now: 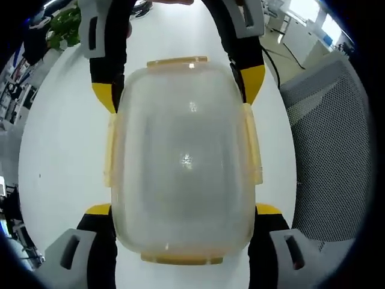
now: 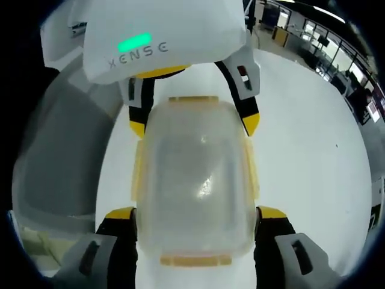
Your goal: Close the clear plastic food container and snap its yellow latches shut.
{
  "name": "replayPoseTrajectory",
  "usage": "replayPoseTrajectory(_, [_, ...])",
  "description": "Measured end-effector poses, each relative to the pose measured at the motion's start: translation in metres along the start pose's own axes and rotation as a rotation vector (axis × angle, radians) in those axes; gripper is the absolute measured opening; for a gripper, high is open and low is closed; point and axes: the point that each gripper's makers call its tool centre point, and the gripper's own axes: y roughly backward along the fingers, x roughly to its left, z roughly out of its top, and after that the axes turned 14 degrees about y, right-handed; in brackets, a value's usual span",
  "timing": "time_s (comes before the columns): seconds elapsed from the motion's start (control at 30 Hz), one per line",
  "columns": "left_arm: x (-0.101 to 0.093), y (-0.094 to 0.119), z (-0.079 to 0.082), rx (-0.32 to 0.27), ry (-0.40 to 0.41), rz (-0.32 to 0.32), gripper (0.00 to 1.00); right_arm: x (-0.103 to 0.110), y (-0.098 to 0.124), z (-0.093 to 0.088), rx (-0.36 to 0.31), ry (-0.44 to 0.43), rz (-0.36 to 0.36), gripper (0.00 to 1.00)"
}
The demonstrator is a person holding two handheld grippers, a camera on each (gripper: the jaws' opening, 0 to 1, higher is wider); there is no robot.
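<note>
A clear plastic food container (image 1: 183, 162) lies on the white table with its lid on. Yellow latches run along its edges, one at the far end (image 1: 177, 61), one at the near end (image 1: 180, 260) and one on each long side (image 1: 252, 144); the side latches stand out a little. My left gripper (image 1: 183, 211) grips the near end, yellow-tipped jaws against both sides. Facing it, my right gripper (image 1: 180, 87) clasps the far end. In the right gripper view the container (image 2: 195, 180) sits between that gripper's (image 2: 195, 214) jaws, the left gripper (image 2: 192, 123) opposite.
A white table (image 1: 66, 150) carries the container. A grey mesh office chair (image 1: 337, 156) stands beside the table. A green plant (image 1: 63, 27) and office desks are farther back. A grey chair back (image 2: 54, 162) rises at the table's side.
</note>
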Motion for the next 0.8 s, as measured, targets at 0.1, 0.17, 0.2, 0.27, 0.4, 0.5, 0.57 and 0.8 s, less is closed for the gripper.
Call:
replayPoseTrajectory(0.1, [0.002, 0.0, -0.003, 0.005, 0.0, 0.002, 0.92, -0.001, -0.001, 0.004, -0.006, 0.0, -0.003, 0.81])
replayPoseTrajectory(0.17, [0.003, 0.001, -0.006, 0.008, 0.0, 0.004, 0.92, -0.003, -0.003, 0.006, -0.01, -0.001, -0.005, 0.81])
replayPoseTrajectory(0.2, [0.004, 0.001, -0.007, 0.009, -0.001, 0.005, 0.92, -0.004, -0.003, 0.007, -0.01, -0.002, -0.006, 0.81])
replayPoseTrajectory(0.27, [0.004, 0.002, -0.009, 0.011, -0.002, 0.007, 0.92, -0.004, -0.004, 0.009, -0.012, -0.004, -0.009, 0.81])
replayPoseTrajectory(0.4, [0.005, 0.002, -0.011, 0.012, -0.001, 0.01, 0.92, -0.004, -0.006, 0.011, -0.009, -0.004, -0.012, 0.81])
replayPoseTrajectory(0.5, [0.005, 0.003, -0.013, 0.009, -0.001, 0.009, 0.92, -0.004, -0.006, 0.012, -0.007, -0.004, -0.013, 0.81])
replayPoseTrajectory(0.57, [0.005, 0.003, -0.014, 0.01, -0.002, 0.009, 0.92, -0.005, -0.007, 0.013, -0.01, -0.005, -0.015, 0.81])
replayPoseTrajectory(0.8, [0.008, 0.005, -0.021, 0.014, -0.007, 0.009, 0.92, -0.008, -0.011, 0.02, -0.016, -0.01, -0.02, 0.81])
